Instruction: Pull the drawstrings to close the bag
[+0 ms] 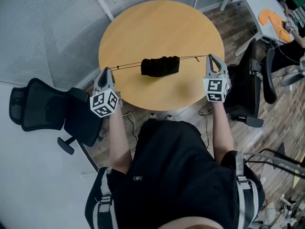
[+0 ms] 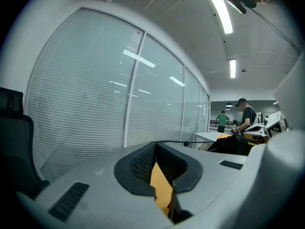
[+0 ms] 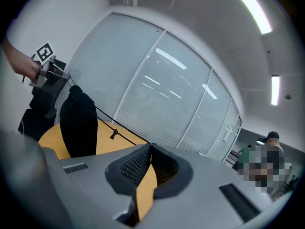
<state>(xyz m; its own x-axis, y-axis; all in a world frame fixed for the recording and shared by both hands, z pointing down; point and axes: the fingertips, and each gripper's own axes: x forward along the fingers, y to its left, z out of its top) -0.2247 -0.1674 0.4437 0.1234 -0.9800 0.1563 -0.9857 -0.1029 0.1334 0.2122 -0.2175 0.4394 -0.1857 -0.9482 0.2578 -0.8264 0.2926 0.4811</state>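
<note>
**Operator:** Status at the near rim of the table (image 1: 157,23), left side first?

**Checker:** Left gripper (image 1: 106,70): jaws pressed together, clamped on the left drawstring (image 1: 126,66), just outside the table's left rim. Confirmed in the left gripper view: cord leaving the closed tips and running toward the table's centre.

**Operator:** Right side?

**Checker:** Right gripper (image 1: 210,57): jaws likewise closed, pinching the right drawstring (image 1: 190,58) at the table's right rim. Small toggle (image 3: 113,134) on that cord, over the table between rim and centre.

**Operator:** Further in?

**Checker:** Both cords taut, forming one near-straight line across the table. Bag (image 1: 160,66): black, at the table's centre, strung between the two cords, top edge bunched into folds along the line.

**Operator:** Progress?

**Checker:** Judged largely done: outward pull applied from both sides, mouth gathered. Not confirmable from these views: whether fully cinched, or a gap open at the mouth. Outstanding, if anything: slightly more outward pull, then release of both cords and a check of the closure.
</note>
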